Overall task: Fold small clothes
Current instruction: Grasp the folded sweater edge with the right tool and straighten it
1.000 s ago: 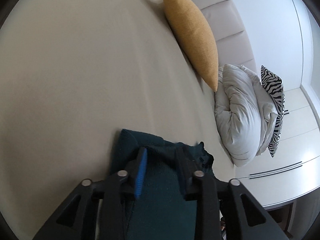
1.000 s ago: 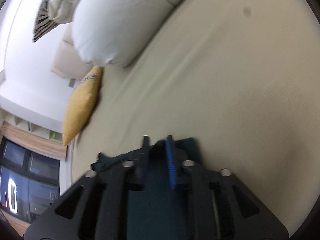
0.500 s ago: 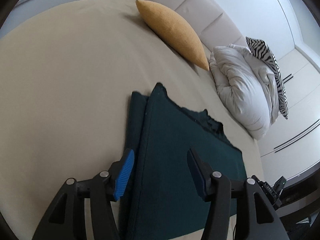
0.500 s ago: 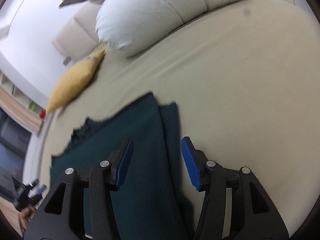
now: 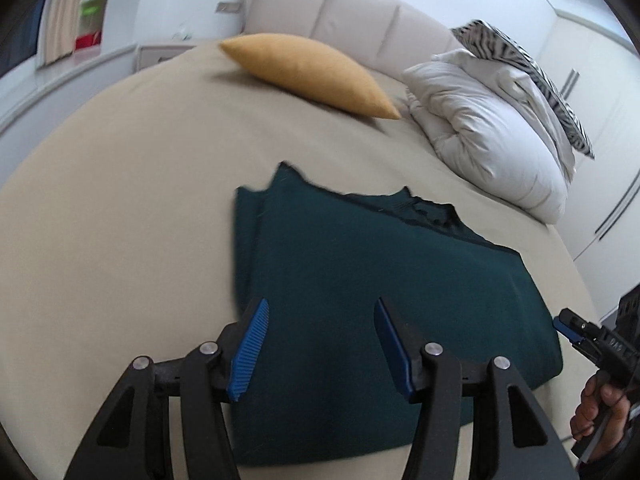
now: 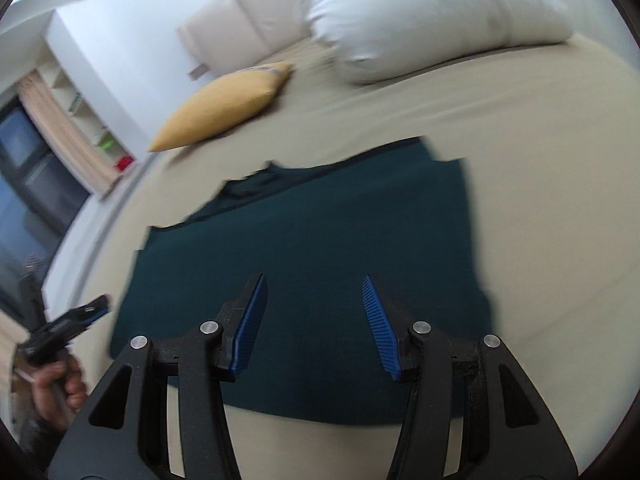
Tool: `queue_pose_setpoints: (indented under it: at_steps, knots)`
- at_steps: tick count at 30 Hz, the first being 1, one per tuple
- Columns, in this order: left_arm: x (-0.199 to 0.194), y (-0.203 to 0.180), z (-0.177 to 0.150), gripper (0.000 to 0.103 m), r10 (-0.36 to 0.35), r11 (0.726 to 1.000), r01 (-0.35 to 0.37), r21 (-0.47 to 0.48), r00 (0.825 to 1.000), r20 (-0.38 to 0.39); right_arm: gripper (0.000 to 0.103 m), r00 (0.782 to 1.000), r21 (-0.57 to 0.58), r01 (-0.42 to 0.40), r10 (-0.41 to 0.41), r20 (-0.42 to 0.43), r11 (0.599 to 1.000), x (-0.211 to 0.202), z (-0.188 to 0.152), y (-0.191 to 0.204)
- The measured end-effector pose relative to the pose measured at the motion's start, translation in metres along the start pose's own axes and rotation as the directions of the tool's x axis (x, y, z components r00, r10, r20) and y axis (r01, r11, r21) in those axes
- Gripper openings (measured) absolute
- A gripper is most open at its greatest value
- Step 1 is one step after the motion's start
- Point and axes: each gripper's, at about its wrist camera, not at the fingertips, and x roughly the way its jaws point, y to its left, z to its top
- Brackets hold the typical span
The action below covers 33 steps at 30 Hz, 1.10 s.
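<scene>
A dark green garment (image 5: 360, 292) lies folded flat on the beige bed (image 5: 120, 200); it also shows in the right wrist view (image 6: 320, 240), with a folded edge along its far side. My left gripper (image 5: 320, 340) is open and empty, raised above the garment's near left part. My right gripper (image 6: 312, 320) is open and empty above the garment's near edge. The right gripper also shows at the right edge of the left wrist view (image 5: 580, 336), and the left gripper at the left edge of the right wrist view (image 6: 72, 320).
A yellow pillow (image 5: 312, 76) lies near the padded headboard (image 5: 360, 20). A white duvet bundle (image 5: 488, 140) with a zebra cushion (image 5: 528, 76) sits at the bed's right. White wardrobes (image 5: 592, 80) stand beyond. Shelves and a window (image 6: 40, 152) are to the left.
Both grippers let go of the green garment, opened, and pulled back and up. The garment now lies folded flat on the bed.
</scene>
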Motion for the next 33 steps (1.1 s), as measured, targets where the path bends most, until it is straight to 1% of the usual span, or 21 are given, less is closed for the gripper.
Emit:
queue_pose_setpoints:
  at_steps: [2,3,4,6,7,8,9,10,12,15,17,18,21,22,23,25,27,28,29,30,33]
  knots:
    - [0.016,-0.019,0.000,0.057,0.024,0.998,-0.024,0.053,1.000,-0.001,0.049,0.993,0.035,-0.110,0.111,-0.034,0.993,0.020,-0.003,0.017]
    - [0.025,-0.026,-0.001,0.057,0.031,0.997,-0.031,0.070,0.999,-0.010,0.049,0.983,0.058,-0.173,0.176,-0.055,0.983,0.034,-0.007,0.027]
    - [0.034,-0.032,-0.004,0.056,0.046,0.995,-0.043,0.094,0.999,-0.023,0.049,0.975,0.075,-0.207,0.212,-0.067,0.975,0.043,-0.011,0.033]
    - [0.058,-0.035,-0.015,0.054,0.126,0.982,-0.113,0.150,0.989,-0.077,0.049,0.948,0.110,-0.288,0.299,-0.112,0.951,0.070,-0.025,0.045]
    - [0.061,-0.031,-0.019,0.054,0.127,0.982,-0.114,0.149,0.989,-0.078,0.046,0.940,0.120,-0.300,0.315,-0.131,0.946,0.080,-0.030,0.048]
    - [0.059,-0.026,-0.024,0.053,0.118,0.982,-0.109,0.155,0.991,-0.055,0.042,0.941,0.140,-0.279,0.300,-0.158,0.950,0.093,-0.039,0.044]
    - [0.056,-0.023,-0.027,0.053,0.127,0.978,-0.118,0.173,0.991,-0.044,0.030,0.942,0.147,-0.277,0.299,-0.153,0.950,0.096,-0.043,0.040]
    - [0.054,-0.021,-0.029,0.053,0.127,0.977,-0.117,0.180,0.991,-0.041,0.022,0.940,0.156,-0.293,0.314,-0.133,0.943,0.094,-0.046,0.032]
    - [0.049,-0.016,-0.034,0.053,0.123,0.974,-0.114,0.196,0.992,-0.036,0.020,0.936,0.210,-0.310,0.336,-0.102,0.927,0.085,-0.049,0.010]
    - [0.043,-0.007,-0.036,0.053,0.104,0.980,-0.096,0.173,0.994,-0.033,0.015,0.949,0.296,-0.295,0.314,-0.016,0.908,0.062,-0.050,-0.036]
    - [0.039,-0.003,-0.038,0.052,0.097,0.983,-0.091,0.157,0.995,-0.027,0.008,0.962,0.348,-0.269,0.271,0.044,0.898,0.040,-0.057,-0.072]
    - [0.037,-0.002,-0.039,0.052,0.094,0.984,-0.089,0.157,0.995,-0.024,0.001,0.967,0.372,-0.252,0.246,0.064,0.893,0.031,-0.061,-0.087]
    - [0.032,0.000,-0.042,0.052,0.087,0.984,-0.084,0.154,0.996,-0.016,0.000,0.977,0.446,-0.212,0.180,0.113,0.870,0.005,-0.071,-0.122]
    - [0.029,0.002,-0.043,0.052,0.087,0.985,-0.083,0.150,0.996,-0.016,0.000,0.981,0.451,-0.191,0.153,0.118,0.872,-0.002,-0.072,-0.126]
    - [0.026,0.003,-0.044,0.052,0.089,0.986,-0.085,0.143,0.996,-0.017,0.003,0.987,0.451,-0.151,0.107,0.120,0.880,-0.013,-0.073,-0.126]
    - [0.022,0.004,-0.047,0.052,0.099,0.987,-0.093,0.132,0.995,-0.035,0.011,0.988,0.464,-0.129,0.075,0.133,0.876,-0.032,-0.078,-0.123]
    - [0.024,0.002,-0.051,0.052,0.119,0.985,-0.111,0.134,0.992,-0.049,0.017,0.989,0.466,-0.114,0.055,0.138,0.877,-0.046,-0.081,-0.109]
    - [0.026,0.000,-0.052,0.052,0.129,0.983,-0.121,0.139,0.990,-0.055,0.018,0.988,0.456,-0.124,0.065,0.142,0.881,-0.053,-0.083,-0.104]
    - [0.026,0.000,-0.053,0.052,0.134,0.982,-0.125,0.141,0.989,-0.060,0.018,0.985,0.430,-0.150,0.099,0.138,0.890,-0.052,-0.083,-0.086]
    - [0.028,0.000,-0.052,0.052,0.137,0.982,-0.127,0.137,0.988,-0.067,0.018,0.985,0.412,-0.161,0.119,0.126,0.897,-0.056,-0.078,-0.084]
    - [0.030,0.001,-0.051,0.052,0.139,0.983,-0.127,0.131,0.987,-0.083,0.018,0.982,0.295,-0.186,0.180,0.047,0.937,-0.041,-0.079,-0.027]
